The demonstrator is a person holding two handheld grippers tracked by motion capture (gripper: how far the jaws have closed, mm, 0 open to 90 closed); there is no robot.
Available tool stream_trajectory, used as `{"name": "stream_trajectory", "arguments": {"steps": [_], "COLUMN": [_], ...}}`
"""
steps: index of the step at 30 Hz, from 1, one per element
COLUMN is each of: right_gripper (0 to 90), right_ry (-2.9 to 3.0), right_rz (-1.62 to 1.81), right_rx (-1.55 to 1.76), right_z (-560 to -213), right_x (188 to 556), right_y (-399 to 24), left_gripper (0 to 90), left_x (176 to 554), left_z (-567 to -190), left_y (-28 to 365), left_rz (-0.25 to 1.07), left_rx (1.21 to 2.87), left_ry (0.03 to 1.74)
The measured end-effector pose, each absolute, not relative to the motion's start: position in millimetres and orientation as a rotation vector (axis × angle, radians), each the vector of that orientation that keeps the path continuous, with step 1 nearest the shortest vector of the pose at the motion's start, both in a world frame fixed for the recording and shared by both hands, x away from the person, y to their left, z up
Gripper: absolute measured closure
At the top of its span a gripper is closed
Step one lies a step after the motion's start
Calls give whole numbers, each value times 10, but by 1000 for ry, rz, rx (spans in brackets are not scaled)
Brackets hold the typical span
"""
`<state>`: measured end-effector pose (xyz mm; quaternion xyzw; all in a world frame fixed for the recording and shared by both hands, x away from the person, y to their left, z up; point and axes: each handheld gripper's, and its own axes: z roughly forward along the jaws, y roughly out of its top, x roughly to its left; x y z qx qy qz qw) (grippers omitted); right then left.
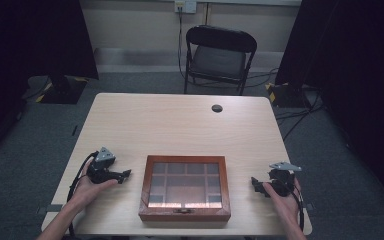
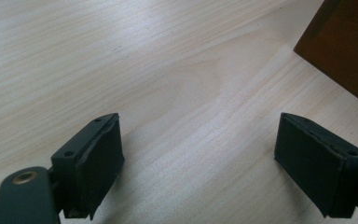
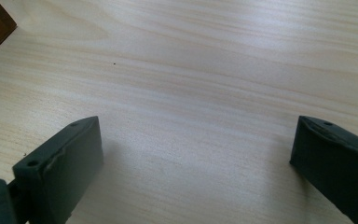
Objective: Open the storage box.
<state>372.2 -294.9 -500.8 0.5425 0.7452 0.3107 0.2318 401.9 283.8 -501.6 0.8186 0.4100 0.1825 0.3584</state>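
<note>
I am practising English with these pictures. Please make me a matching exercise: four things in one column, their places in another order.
Things:
1. wooden box
2. folding chair
3. left gripper
4. right gripper

Places:
A. on the floor beyond the table
B. right of the box
C. near edge, middle of the table
D. left of the box

Pairs: 1-C, 2-A, 3-D, 4-B

We look down from high over the table (image 1: 190, 125); both gripper views skim its top closely — each catching the wooden box (image 1: 185, 187) corner.
</note>
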Motion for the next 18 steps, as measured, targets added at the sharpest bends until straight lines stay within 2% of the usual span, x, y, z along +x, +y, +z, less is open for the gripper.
{"name": "stream_trajectory", "arguments": {"steps": [11, 16, 18], "right_gripper": [6, 6, 6], "right_ry": [2056, 2056, 2055], "right_rz": [854, 854, 853], "right_rx": [1486, 1486, 1487], "right_z": [-5009, -5010, -5009], "right_x": [3735, 3736, 3735], "right_y": [-2955, -2955, -2954], "left_gripper": [166, 191, 227], "left_x": [4003, 3976, 3941], "left_z": [-4989, -4865, -4812], "left_y": [2853, 2827, 2796], "left_rz": [460, 425, 404], "left_rx": [2111, 2065, 2047], "left_ry": [1085, 1092, 1078]}}
